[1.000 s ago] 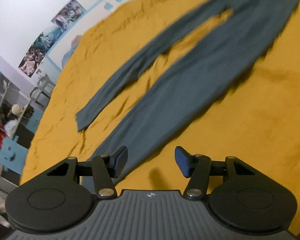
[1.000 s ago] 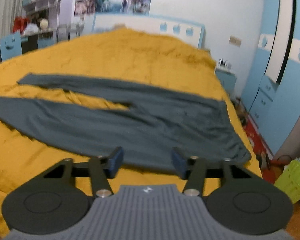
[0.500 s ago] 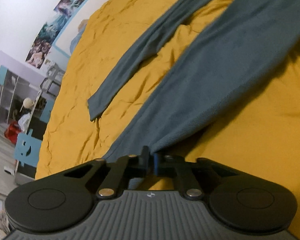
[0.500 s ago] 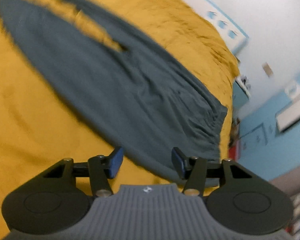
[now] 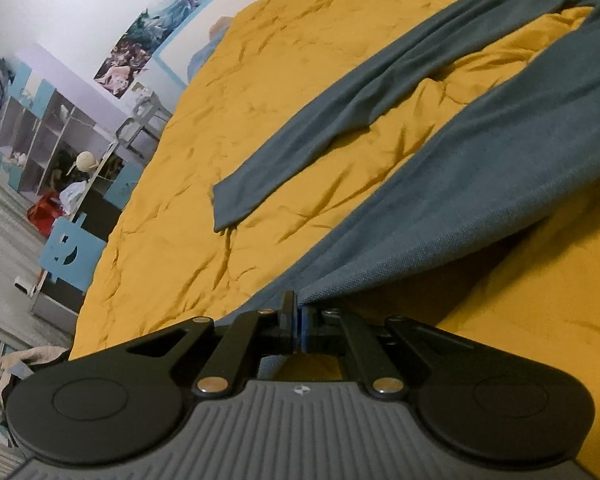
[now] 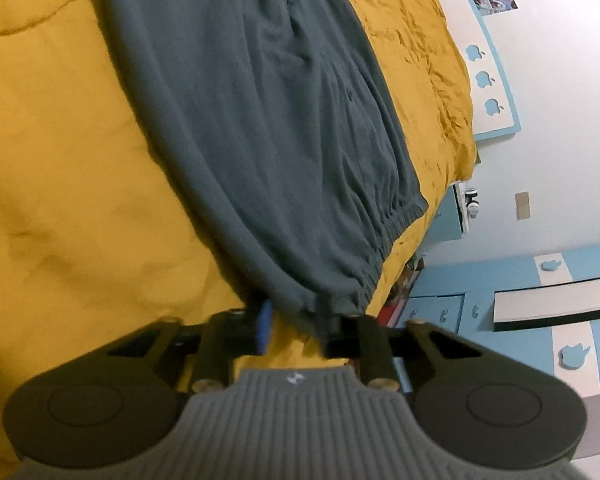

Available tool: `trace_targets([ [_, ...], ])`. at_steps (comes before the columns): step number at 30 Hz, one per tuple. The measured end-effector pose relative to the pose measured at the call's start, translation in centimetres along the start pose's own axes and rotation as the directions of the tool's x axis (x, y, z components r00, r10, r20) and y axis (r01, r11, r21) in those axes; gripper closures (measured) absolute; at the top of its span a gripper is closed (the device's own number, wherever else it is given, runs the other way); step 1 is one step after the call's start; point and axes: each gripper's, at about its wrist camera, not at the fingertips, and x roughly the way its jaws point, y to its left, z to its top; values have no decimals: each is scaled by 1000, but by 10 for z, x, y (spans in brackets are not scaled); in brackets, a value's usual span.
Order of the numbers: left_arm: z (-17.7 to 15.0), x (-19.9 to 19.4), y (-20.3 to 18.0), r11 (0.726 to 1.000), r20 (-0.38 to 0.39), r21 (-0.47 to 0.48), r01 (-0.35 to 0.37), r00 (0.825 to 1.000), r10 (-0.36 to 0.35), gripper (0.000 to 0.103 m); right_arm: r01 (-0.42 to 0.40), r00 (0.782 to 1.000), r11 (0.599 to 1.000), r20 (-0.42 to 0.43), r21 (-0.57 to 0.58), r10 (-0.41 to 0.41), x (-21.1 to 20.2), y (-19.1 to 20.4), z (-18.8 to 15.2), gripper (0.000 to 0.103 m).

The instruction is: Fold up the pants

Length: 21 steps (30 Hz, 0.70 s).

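Observation:
Grey-teal pants lie spread on a yellow bedspread. My left gripper is shut on the cuff of the near leg, lifting its edge slightly. The far leg lies flat, its cuff pointing left. In the right wrist view the pants' waist part runs down to the elastic waistband. My right gripper is at the near waistband corner with its jaws partly apart and the cloth edge between them.
The bed's edge drops off left of the left gripper, with a blue chair and shelves beyond. Blue wardrobes and a blue-framed headboard stand past the waistband side.
My left gripper closed on the near leg's cuff and raised it a little. My right gripper dropped to the waistband corner and its jaws narrowed around the cloth.

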Motion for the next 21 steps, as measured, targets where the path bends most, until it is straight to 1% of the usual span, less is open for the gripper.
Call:
trace_targets([
  [3,3,-3,4,999,2,-31,-10,1000,10,102,34,999,999,21,7,-34,0,-1,-2,103],
  [6,7,-6,11,997,0,-75,-14,1000,14,102,69,997,996,31,59,-71,-8,-10,-2,103],
  [8,14,-8,17,995,1,-97,-17,1000,17,102,95,994,990,36,103,-99,-13,-25,1,103],
  [12,36,-5,34,992,11,-125,-33,999,35,102,128,989,973,48,190,-140,-21,-64,13,103],
  [15,60,5,50,988,-2,-151,-33,999,33,102,146,985,958,53,246,-164,-20,-101,31,103],
  [18,85,24,68,985,-31,-167,-35,999,30,102,158,982,941,52,299,-181,-13,-137,52,103],
  [21,111,48,85,981,-55,-191,-15,998,5,102,156,983,929,44,335,-180,6,-170,76,103],
])
